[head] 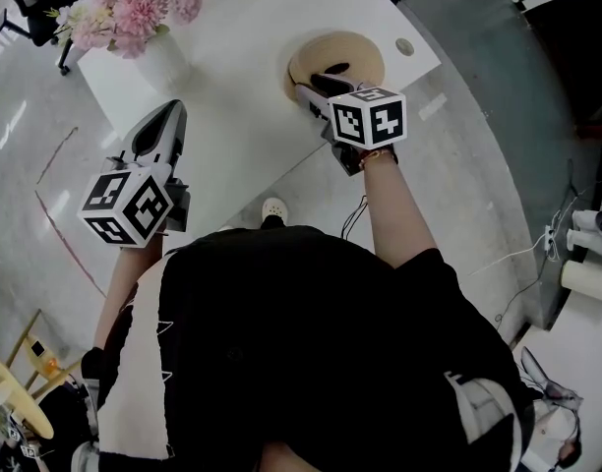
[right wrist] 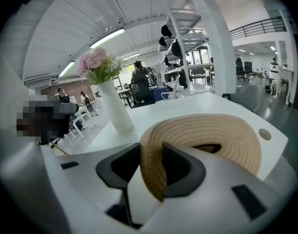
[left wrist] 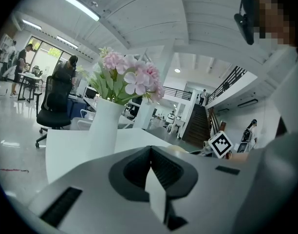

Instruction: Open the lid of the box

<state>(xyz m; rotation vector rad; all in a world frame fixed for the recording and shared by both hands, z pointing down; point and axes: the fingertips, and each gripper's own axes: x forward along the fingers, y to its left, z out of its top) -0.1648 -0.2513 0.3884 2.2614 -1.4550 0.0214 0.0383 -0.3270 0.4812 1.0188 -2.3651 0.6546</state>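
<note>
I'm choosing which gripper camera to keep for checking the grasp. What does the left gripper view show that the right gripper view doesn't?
Only the left gripper view: the left gripper, its jaws together with nothing between them, and the other gripper's marker cube beyond it.

Only the right gripper view: the right gripper closed on the edge of the woven lid, whose rope rim fills the space between the jaws.

Both: the white vase of pink flowers standing on the white table.

Woven lid [head: 355,47] partly hidden behind the right tongs [head: 316,82]; flowers [head: 134,8] cut off at top edge.
</note>
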